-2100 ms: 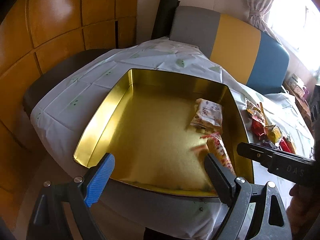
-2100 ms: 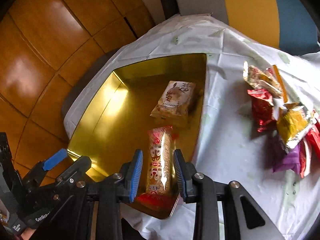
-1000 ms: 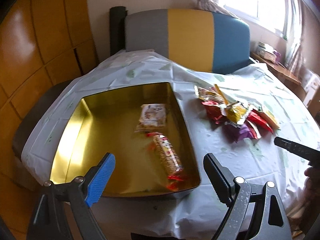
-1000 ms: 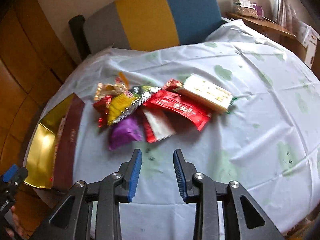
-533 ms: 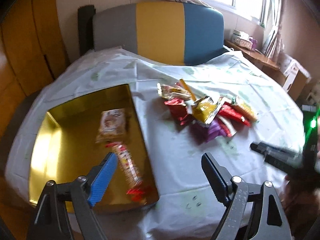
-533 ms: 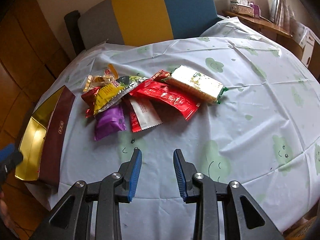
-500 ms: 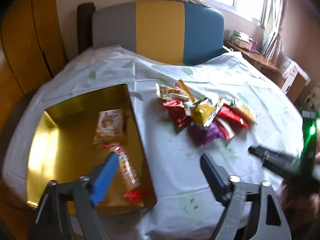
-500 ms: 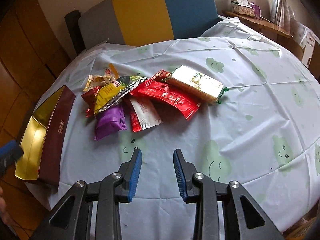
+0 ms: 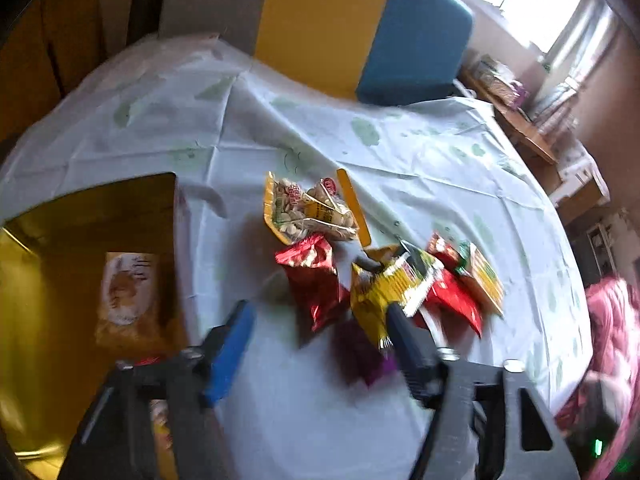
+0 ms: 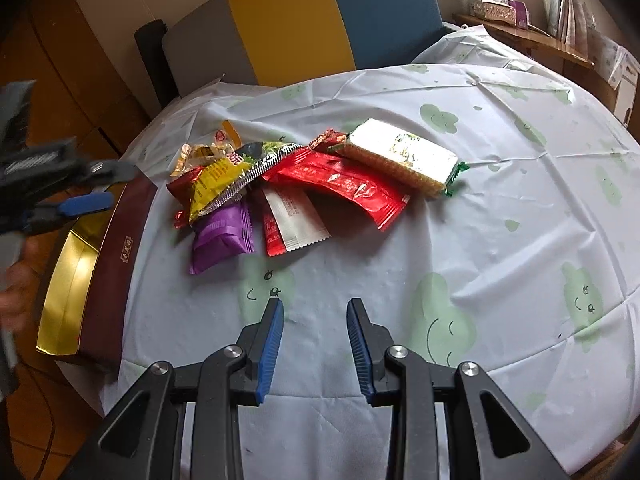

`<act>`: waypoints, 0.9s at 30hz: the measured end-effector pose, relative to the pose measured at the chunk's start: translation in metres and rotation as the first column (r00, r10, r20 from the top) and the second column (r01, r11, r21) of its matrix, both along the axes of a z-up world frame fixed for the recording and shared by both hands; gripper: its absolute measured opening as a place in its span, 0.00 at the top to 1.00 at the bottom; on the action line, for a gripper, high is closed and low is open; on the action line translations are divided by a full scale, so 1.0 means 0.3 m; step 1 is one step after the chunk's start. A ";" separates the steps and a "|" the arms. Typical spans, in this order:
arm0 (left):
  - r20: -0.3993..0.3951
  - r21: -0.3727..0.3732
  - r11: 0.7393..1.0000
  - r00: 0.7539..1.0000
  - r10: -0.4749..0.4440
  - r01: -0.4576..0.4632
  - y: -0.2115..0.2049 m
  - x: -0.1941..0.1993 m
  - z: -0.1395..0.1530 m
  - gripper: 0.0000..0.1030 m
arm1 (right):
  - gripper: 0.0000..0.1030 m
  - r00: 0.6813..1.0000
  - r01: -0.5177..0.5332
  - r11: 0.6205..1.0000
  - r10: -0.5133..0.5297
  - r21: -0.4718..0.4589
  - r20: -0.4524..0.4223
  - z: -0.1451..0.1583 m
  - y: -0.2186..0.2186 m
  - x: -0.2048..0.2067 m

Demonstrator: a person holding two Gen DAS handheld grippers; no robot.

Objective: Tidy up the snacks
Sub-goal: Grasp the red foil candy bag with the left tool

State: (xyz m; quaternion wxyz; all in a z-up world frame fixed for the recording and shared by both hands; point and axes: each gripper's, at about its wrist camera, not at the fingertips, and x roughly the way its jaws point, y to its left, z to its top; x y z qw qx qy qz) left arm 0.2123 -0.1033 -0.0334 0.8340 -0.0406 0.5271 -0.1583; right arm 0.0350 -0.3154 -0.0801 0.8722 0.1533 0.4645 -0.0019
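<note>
Your left gripper (image 9: 320, 320) sits at the bottom of the left wrist view, blurred. Its jaws are opening and stand fairly wide with nothing between them; the red packet (image 9: 314, 280) and yellow packet (image 9: 384, 288) of the snack pile lie on the tablecloth (image 9: 248, 120) just beyond the tips.

Your right gripper (image 10: 315, 330) is at the bottom centre of the right wrist view. Its jaws stand narrow and empty over bare cloth, apart from the snacks.

The pile lies at centre-left of the right wrist view: a purple packet (image 10: 222, 236), a red-and-white sachet (image 10: 292, 220), a long red wrapper (image 10: 344, 188) and a cracker pack (image 10: 400, 152) on the pile's right end.

The gold tin (image 9: 48, 280) occupies the left edge of the left wrist view. One pale snack bag (image 9: 124, 296) lies flat inside it, near its right wall.
</note>
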 end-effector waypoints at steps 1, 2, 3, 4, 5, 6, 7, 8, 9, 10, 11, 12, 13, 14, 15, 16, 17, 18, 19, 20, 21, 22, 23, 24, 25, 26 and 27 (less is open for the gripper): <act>-0.010 0.006 1.000 1.000 0.027 -0.027 -0.004 0.019 -0.017 0.18 | 0.68 1.000 -0.001 1.000 0.001 0.004 -0.001 -0.001 -0.002 0.000; -0.020 0.006 0.998 0.998 0.067 -0.067 -0.013 0.045 -0.039 0.17 | 0.68 1.000 0.000 1.000 0.000 0.009 -0.002 -0.002 -0.005 0.000; -0.029 0.003 0.997 0.996 0.082 -0.082 -0.022 0.065 -0.059 0.17 | 0.68 1.000 -0.001 1.000 0.001 0.010 -0.001 -0.002 -0.007 0.001; -0.039 0.016 0.996 0.995 0.088 -0.088 -0.036 0.084 -0.081 0.17 | 0.68 1.000 -0.003 1.000 0.003 0.008 0.000 -0.002 -0.009 0.002; -0.046 0.037 0.995 0.995 0.091 -0.090 -0.048 0.098 -0.099 0.17 | 0.68 1.000 -0.001 1.000 0.001 0.008 -0.001 -0.004 -0.012 0.003; -0.054 0.055 0.994 0.994 0.094 -0.091 -0.062 0.108 -0.120 0.17 | 0.68 1.000 0.001 1.000 -0.001 0.011 -0.002 -0.005 -0.016 0.005; -0.067 0.060 0.994 0.993 0.096 -0.092 -0.075 0.116 -0.142 0.17 | 0.68 1.000 0.003 1.000 -0.003 0.016 -0.004 -0.007 -0.022 0.007; -0.070 0.063 0.993 0.992 0.101 -0.097 -0.078 0.123 -0.154 0.17 | 0.68 1.000 0.005 1.000 -0.005 0.016 -0.005 -0.009 -0.026 0.008; -0.057 0.070 0.992 0.993 0.106 -0.102 -0.086 0.125 -0.163 0.17 | 0.68 1.000 0.006 1.000 -0.006 0.016 -0.007 -0.011 -0.030 0.008; -0.038 0.075 0.993 0.995 0.095 -0.092 -0.094 0.124 -0.165 0.19 | 0.68 1.000 0.009 1.000 -0.008 0.019 -0.009 -0.014 -0.033 0.009; -0.034 0.072 0.994 0.995 0.089 -0.086 -0.100 0.123 -0.170 0.21 | 0.68 1.000 0.014 1.000 -0.014 0.026 -0.011 -0.018 -0.038 0.009; -0.051 0.062 0.995 0.995 0.085 -0.082 -0.100 0.120 -0.185 0.34 | 0.68 1.000 0.018 0.999 -0.018 0.031 -0.012 -0.019 -0.042 0.010; -0.070 0.051 0.996 0.994 0.082 -0.078 -0.101 0.123 -0.198 0.45 | 0.68 1.000 0.019 0.999 -0.019 0.032 -0.012 -0.020 -0.044 0.010; -0.061 0.057 0.995 0.995 0.083 -0.080 -0.096 0.114 -0.202 0.50 | 0.68 1.000 0.018 1.000 -0.017 0.026 -0.010 -0.019 -0.043 0.011; -0.036 0.095 0.994 0.997 0.065 -0.061 -0.101 0.099 -0.201 0.63 | 0.68 1.000 0.018 1.000 -0.018 0.023 -0.009 -0.018 -0.041 0.011; -0.019 0.096 0.995 0.999 0.038 -0.036 -0.094 0.094 -0.203 0.63 | 0.68 1.000 0.019 0.999 -0.019 0.026 -0.009 -0.018 -0.042 0.010; -0.019 0.086 0.996 1.000 0.023 -0.021 -0.091 0.081 -0.201 0.63 | 0.68 1.000 0.018 0.999 -0.018 0.031 -0.009 -0.017 -0.042 0.011; -0.023 0.081 0.997 1.000 0.014 -0.012 -0.085 0.064 -0.198 0.63 | 0.68 1.000 0.016 0.999 -0.016 0.029 -0.007 -0.014 -0.041 0.011; -0.019 0.083 0.997 1.000 0.006 -0.004 -0.080 0.047 -0.194 0.63 | 0.68 1.000 0.015 1.000 -0.015 0.021 -0.003 -0.008 -0.038 0.011; 0.009 0.094 0.995 1.000 -0.016 0.015 -0.075 0.013 -0.181 0.63 | 0.68 1.000 0.015 1.000 -0.015 0.019 -0.001 -0.005 -0.037 0.011; 0.031 0.102 0.994 0.999 -0.035 0.031 -0.071 -0.017 -0.170 0.63 | 0.68 1.000 0.015 1.000 -0.015 0.020 0.001 0.000 -0.036 0.010; 0.047 0.109 0.993 0.998 -0.047 0.042 -0.064 -0.051 -0.157 0.63 | 0.68 1.000 0.015 1.000 -0.015 0.021 0.004 0.004 -0.035 0.010; 0.061 0.115 0.992 0.997 -0.055 0.048 -0.057 -0.079 -0.150 0.63 | 0.68 1.000 0.014 1.000 -0.014 0.018 0.006 0.009 -0.034 0.009; 0.085 0.122 0.991 0.994 -0.071 0.060 -0.047 -0.126 -0.138 0.63 | 0.68 1.000 0.013 1.000 -0.013 0.017 0.006 0.012 -0.033 0.009; 0.097 0.126 0.990 0.992 -0.080 0.068 -0.038 -0.150 -0.131 0.63 | 0.68 1.000 0.010 1.000 -0.010 0.022 0.004 0.015 -0.032 0.010; 0.118 0.133 0.988 0.989 -0.093 0.077 -0.027 -0.197 -0.122 0.63 | 0.68 1.000 0.006 0.999 -0.006 0.033 0.004 0.017 -0.030 0.011; 0.134 0.134 0.987 0.985 -0.107 0.089 -0.016 -0.243 -0.116 0.63 | 0.68 1.000 0.001 0.999 -0.002 0.041 0.005 0.020 -0.025 0.010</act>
